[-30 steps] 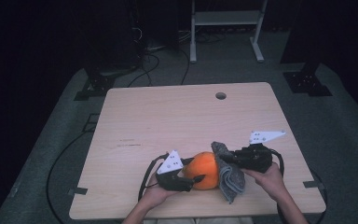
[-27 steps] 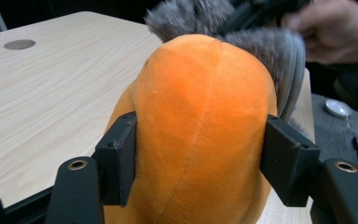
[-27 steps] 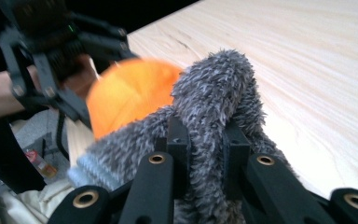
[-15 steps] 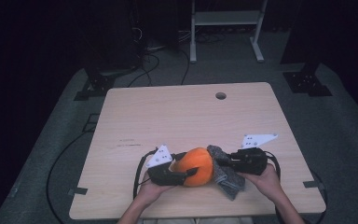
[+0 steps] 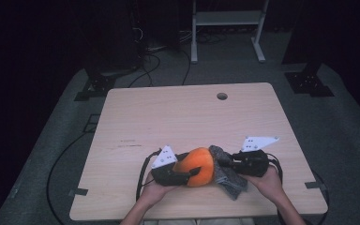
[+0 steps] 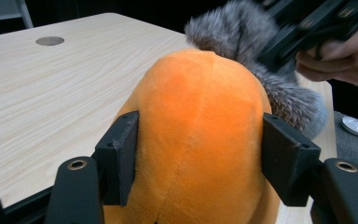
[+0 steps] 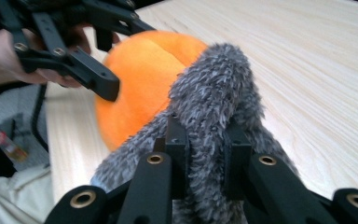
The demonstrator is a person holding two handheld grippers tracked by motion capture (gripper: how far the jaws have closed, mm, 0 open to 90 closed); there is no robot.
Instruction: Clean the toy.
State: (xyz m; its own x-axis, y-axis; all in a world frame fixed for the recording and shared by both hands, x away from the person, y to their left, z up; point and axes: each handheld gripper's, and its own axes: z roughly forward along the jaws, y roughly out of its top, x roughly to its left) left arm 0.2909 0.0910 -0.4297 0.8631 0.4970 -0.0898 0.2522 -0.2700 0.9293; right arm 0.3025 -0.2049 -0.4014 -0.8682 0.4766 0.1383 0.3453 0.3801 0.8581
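An orange plush toy [image 5: 198, 166] with a grey furry part [image 5: 227, 176] lies near the front edge of the wooden table [image 5: 178, 117]. My left gripper [image 5: 191, 168] comes in from the left. In the left gripper view it [image 6: 200, 140] is shut on the orange body [image 6: 200, 93], one pad pressing each side. My right gripper [image 5: 221, 162] comes in from the right. In the right gripper view it [image 7: 205, 140] is shut on the grey fur [image 7: 214, 84], which bulges up between the narrow jaws. The orange body [image 7: 140, 79] sits just behind that fur.
A round cable hole [image 5: 222, 96] lies near the table's far edge. Strips of tape [image 5: 78, 192] mark the front corners. Cables trail from both grippers over the front edge. Beyond the table are a dark floor and a white stand [image 5: 227, 28].
The plush and the right gripper have edged slightly to the left. Both grips look the same as before.
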